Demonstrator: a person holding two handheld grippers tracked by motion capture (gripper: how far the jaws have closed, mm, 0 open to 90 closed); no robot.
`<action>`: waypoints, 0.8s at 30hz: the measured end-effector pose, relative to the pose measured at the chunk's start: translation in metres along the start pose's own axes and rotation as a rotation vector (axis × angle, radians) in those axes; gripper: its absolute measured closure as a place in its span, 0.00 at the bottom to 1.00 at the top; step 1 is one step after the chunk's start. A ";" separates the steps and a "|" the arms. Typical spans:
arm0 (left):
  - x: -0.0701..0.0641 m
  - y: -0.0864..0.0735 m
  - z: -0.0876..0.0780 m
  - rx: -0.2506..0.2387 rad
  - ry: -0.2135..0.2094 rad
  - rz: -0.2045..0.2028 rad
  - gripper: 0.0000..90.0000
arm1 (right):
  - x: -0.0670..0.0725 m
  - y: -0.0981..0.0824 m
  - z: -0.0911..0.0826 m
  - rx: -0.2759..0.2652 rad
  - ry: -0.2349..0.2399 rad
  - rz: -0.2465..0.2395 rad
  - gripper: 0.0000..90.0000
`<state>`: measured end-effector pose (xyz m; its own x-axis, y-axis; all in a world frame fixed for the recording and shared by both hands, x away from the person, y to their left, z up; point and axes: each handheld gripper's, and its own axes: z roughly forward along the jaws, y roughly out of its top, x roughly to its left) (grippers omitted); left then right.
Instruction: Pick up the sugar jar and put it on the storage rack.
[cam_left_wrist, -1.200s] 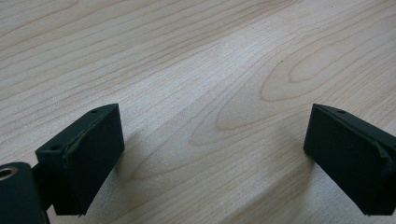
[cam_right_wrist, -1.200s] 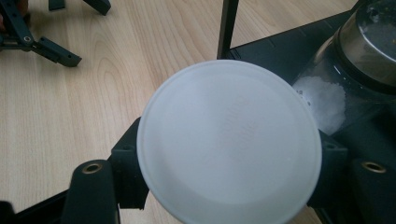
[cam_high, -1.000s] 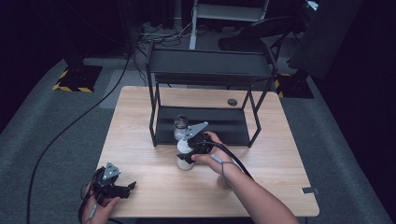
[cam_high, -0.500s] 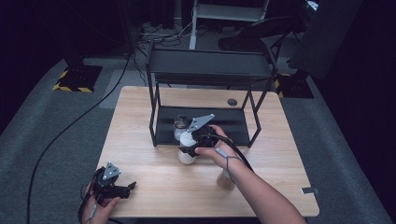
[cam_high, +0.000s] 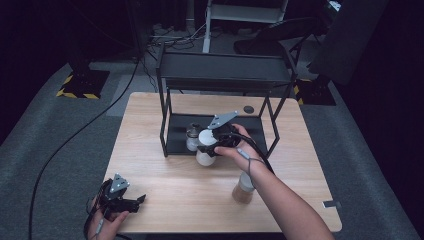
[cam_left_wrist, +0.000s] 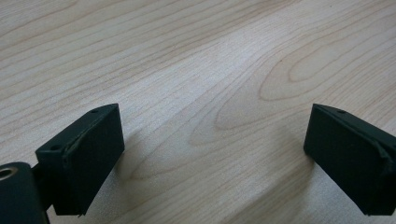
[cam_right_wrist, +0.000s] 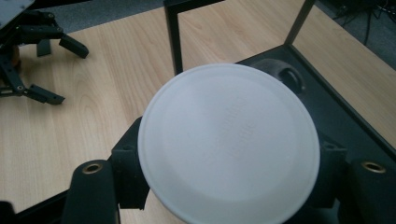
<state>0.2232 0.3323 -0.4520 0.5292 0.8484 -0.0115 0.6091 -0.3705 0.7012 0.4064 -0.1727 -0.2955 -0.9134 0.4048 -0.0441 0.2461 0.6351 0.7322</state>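
Right gripper view — jaws clamped on white-lidded jar (cam_right_wrist: 229, 144); left gripper (cam_left_wrist: 215, 154) view — jaws apart

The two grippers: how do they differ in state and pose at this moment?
The right gripper is shut on a white-lidded jar, held at the black rack; the left gripper is open, holding nothing. The right is raised; the left sits low by the table edge. Both are hand-held.

In the right gripper view the white lid (cam_right_wrist: 229, 144) hides its jar's body and most of the right claw (cam_right_wrist: 224, 186). From the high view, the hand covers the claw beside that jar (cam_high: 205, 157); the small jar (cam_high: 192, 138) behind it is too small to tell its contents.
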 end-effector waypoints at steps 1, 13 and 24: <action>0.000 0.000 0.000 0.000 0.000 0.000 0.05 | -0.002 0.000 -0.001 -0.002 -0.004 0.004 0.37; 0.000 0.000 0.000 0.000 0.000 0.000 0.05 | -0.025 -0.002 -0.005 -0.012 -0.064 0.063 0.37; 0.000 0.000 0.000 0.000 0.001 0.000 0.05 | -0.038 -0.006 0.010 -0.007 -0.111 0.089 0.37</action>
<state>0.2231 0.3322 -0.4520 0.5288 0.8487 -0.0112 0.6092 -0.3703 0.7012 0.4427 -0.1853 -0.3056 -0.8465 0.5298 -0.0529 0.3223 0.5890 0.7411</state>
